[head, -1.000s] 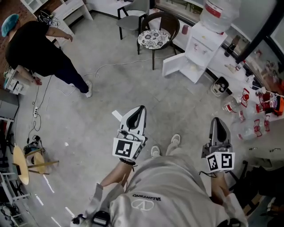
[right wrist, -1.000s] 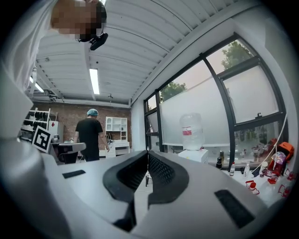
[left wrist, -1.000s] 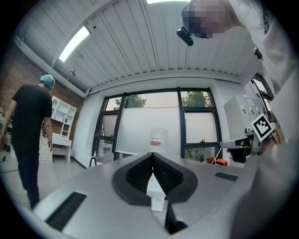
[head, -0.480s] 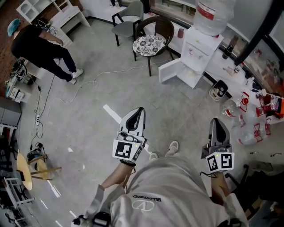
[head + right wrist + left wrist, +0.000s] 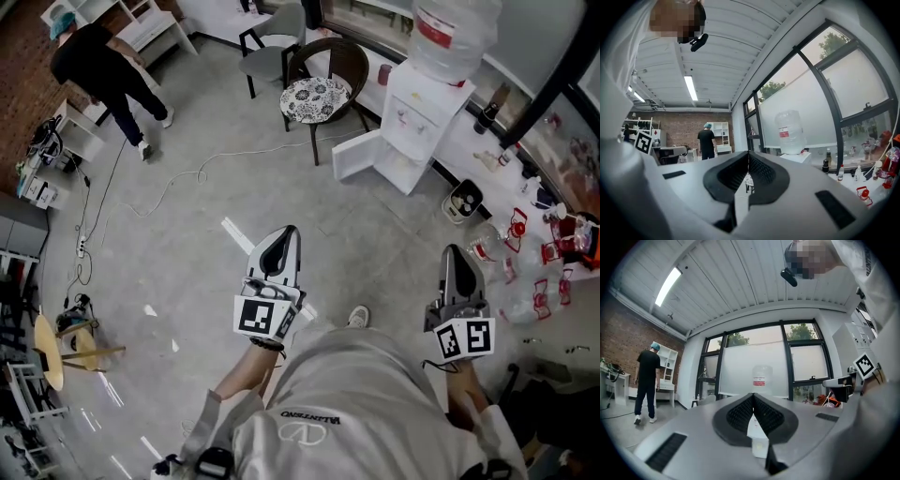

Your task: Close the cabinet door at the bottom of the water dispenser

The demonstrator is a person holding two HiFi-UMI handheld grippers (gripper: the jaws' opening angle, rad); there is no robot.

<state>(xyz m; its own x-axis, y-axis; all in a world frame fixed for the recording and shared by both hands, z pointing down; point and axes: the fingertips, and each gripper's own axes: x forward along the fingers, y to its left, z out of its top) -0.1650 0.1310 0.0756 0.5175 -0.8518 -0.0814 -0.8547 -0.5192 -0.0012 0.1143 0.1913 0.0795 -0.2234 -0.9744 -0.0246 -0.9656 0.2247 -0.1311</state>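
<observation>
A person stands on the grey concrete floor (image 5: pixel 187 244) with a tool in each hand, well apart from the white water dispenser (image 5: pixel 422 103) by the window. The left tool (image 5: pixel 288 232) has its jaws pressed together with nothing between them, and the right tool (image 5: pixel 457 253) is likewise closed and empty; both point level toward the dispenser. The cabinet door (image 5: pixel 356 155) at the dispenser's foot stands swung wide open, and the compartment behind it is too small to read for contents. A large clear water bottle (image 5: pixel 455 33) with a red-and-white label sits upended on top of the dispenser; how full it is cannot be told. Just beside the open door is a dark chair (image 5: pixel 323 89) with a patterned cushion. Along the window, a white worktop (image 5: pixel 466 141) carries a dark bottle (image 5: pixel 487 117), with red-capped containers (image 5: pixel 517 228) clustered nearby, their contents unclear. A second person (image 5: pixel 98 61) in black stands at white shelving in the far corner.
</observation>
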